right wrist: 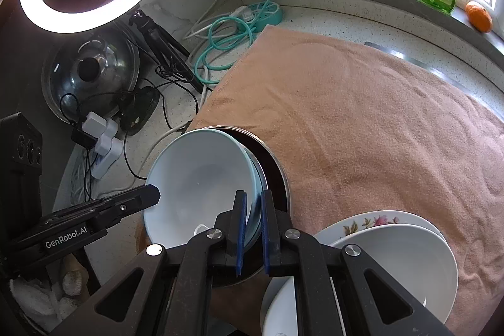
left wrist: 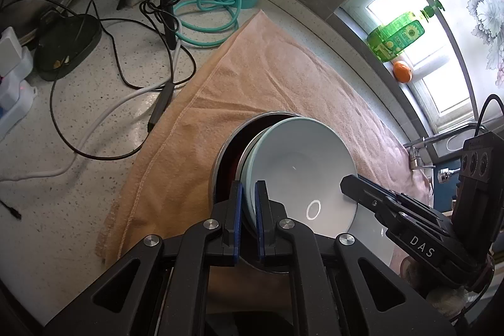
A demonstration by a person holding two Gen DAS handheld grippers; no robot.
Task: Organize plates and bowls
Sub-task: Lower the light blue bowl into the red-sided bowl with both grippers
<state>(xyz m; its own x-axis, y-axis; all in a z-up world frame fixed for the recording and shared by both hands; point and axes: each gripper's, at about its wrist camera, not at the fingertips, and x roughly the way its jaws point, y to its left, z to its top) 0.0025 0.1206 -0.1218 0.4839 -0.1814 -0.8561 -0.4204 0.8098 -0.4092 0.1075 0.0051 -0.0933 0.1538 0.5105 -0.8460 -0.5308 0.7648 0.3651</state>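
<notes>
Left wrist view: left gripper [left wrist: 249, 221] and right gripper [right wrist: 253, 225] both clamped on pale blue bowl [left wrist: 302, 175] rims — nesting into steel pan [left wrist: 226, 153] at towel [left wrist: 267, 77] near edge; next, level and lower.

Pale blue bowl tilted inside a steel bowl

The pale blue bowl [left wrist: 302, 166] leans tilted in the dark-lined steel bowl [left wrist: 226, 153] on the peach towel; nearby, a white bowl [right wrist: 406, 260] rests on a floral-rimmed plate [right wrist: 371, 221].
</notes>
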